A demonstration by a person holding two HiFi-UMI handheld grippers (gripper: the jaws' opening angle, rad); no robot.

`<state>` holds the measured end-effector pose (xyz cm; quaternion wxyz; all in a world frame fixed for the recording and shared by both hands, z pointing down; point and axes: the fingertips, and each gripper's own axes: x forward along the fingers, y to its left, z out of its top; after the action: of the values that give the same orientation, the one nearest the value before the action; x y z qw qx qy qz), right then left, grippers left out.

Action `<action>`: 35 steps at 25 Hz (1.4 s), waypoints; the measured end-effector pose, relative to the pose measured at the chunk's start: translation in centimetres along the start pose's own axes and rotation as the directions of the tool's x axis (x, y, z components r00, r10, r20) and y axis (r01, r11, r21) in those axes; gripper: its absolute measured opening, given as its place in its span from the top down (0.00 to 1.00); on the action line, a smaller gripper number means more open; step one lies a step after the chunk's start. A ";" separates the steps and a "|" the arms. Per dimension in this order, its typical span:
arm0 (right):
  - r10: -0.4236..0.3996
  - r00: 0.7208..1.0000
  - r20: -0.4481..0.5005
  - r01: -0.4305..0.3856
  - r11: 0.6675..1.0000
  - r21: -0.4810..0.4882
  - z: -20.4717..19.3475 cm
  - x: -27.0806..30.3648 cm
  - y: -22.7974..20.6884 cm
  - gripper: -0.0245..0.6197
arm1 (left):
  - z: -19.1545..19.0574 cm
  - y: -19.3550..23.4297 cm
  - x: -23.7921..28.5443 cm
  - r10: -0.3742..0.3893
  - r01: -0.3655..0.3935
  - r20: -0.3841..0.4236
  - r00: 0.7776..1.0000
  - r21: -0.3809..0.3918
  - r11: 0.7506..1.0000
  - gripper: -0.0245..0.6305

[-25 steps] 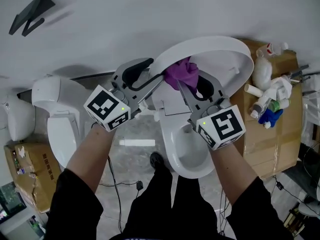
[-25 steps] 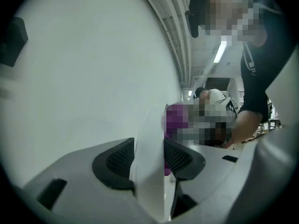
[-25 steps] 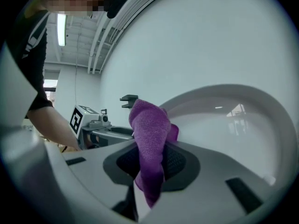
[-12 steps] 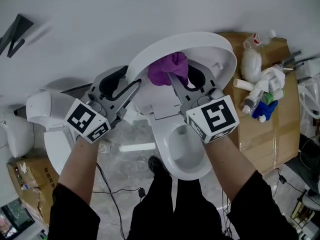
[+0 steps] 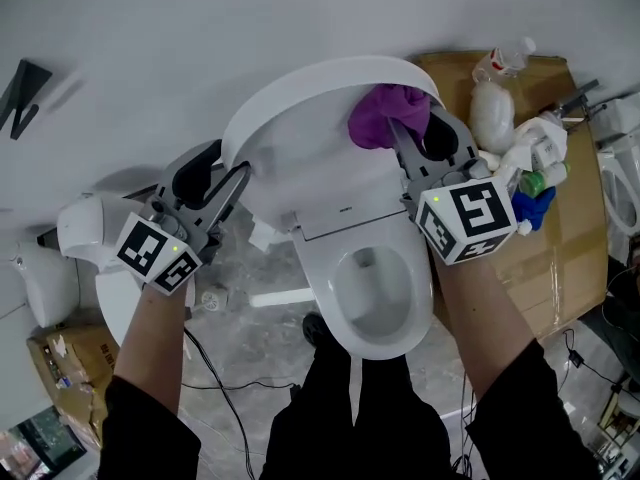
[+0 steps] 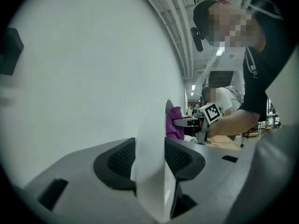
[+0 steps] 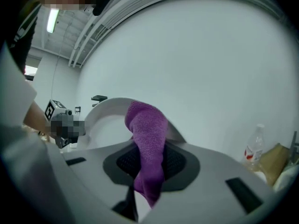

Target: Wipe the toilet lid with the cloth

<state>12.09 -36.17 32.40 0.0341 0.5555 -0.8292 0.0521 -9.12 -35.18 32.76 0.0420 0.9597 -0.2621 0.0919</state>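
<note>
The white toilet (image 5: 372,303) stands open against a pale wall, its bowl facing the person. The toilet lid (image 5: 300,138) is raised upright, a broad, glossy white oval with its inner face turned toward the head view. To the right sits a cardboard box (image 5: 565,223) heaped with bottles and sprayers (image 5: 530,158). At the far left is part of a second white toilet (image 5: 85,230).

The left tool (image 5: 228,164) is clamped on the lid's left rim: its own view shows the thin white edge running between the two dark ribbed pads, both pressed against it. The right tool (image 5: 420,123) is closed on the cloth (image 5: 380,113), whose fabric fills the gap between its pads.

The cloth is vivid purple with a fine, nubbly weave. It is bunched into a thick fold that rises above the pads, and a shorter tail hangs below them. It lies against the lid's inner face, near the upper right rim.
</note>
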 end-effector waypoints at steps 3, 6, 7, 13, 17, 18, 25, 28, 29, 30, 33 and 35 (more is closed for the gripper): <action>-0.031 0.999 -0.006 0.031 0.999 0.013 -0.9 -0.5 -0.5 0.82 | 0.0 -0.1 -0.2 0.003 -0.003 0.009 1.000 -0.004 1.000 0.68; -0.012 1.000 -0.007 0.012 1.000 0.015 -1.7 0.0 1.9 0.82 | 0.1 -0.4 -0.4 -0.007 0.007 0.015 1.000 0.001 1.000 0.68; 0.002 1.000 -0.011 -0.002 1.000 0.016 -2.0 0.4 3.2 0.82 | 0.1 -0.6 -0.5 -0.012 0.012 0.016 1.000 0.006 1.000 0.68; 0.094 0.995 -0.033 -0.094 0.996 0.001 -3.8 2.2 11.3 0.82 | 0.3 -1.5 -0.6 -0.048 0.047 0.043 0.998 0.022 0.999 0.68; 0.136 0.989 -0.060 -0.137 0.991 -0.007 -5.2 3.0 15.2 0.82 | 0.3 -2.0 -0.9 -0.069 0.068 0.064 0.996 0.008 0.998 0.68; 0.143 0.988 -0.064 -0.144 0.990 -0.008 -5.4 3.2 15.9 0.82 | 0.3 -2.2 -1.0 -0.070 0.070 0.068 0.995 0.006 0.998 0.68; 0.136 0.989 -0.063 -0.139 0.989 -0.041 -5.8 2.4 15.4 0.82 | 0.3 -3.0 -1.4 -0.067 0.066 0.051 0.996 0.013 0.998 0.68; 0.113 0.990 -0.079 -0.119 0.990 -0.070 -6.2 1.7 13.0 0.82 | 0.3 -3.1 -1.4 -0.044 0.044 0.038 0.998 0.013 0.999 0.68; 0.101 0.991 -0.083 -0.107 0.992 -0.073 -6.3 1.3 11.9 0.82 | 0.3 -3.1 -1.4 -0.037 0.036 0.035 0.999 0.012 0.999 0.68; 0.084 0.993 -0.087 -0.090 0.993 -0.073 -6.4 1.0 10.8 0.82 | 0.3 -3.0 -1.4 -0.030 0.030 0.034 0.999 0.011 0.999 0.68; 0.020 0.995 -0.097 -0.026 0.998 -0.062 -6.7 -0.2 6.7 0.82 | 0.2 -2.8 -1.5 -0.014 0.013 0.030 0.999 0.009 1.000 0.68; -0.018 0.994 -0.106 0.012 0.998 -0.058 -7.1 -1.0 4.1 0.82 | 0.2 -2.7 -1.5 -0.006 0.005 0.024 1.000 0.012 1.000 0.68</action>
<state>8.68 -32.88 39.09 0.0943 0.5569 -0.8232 0.0577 -8.97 -32.13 32.19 0.0333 0.9617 -0.2594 0.0817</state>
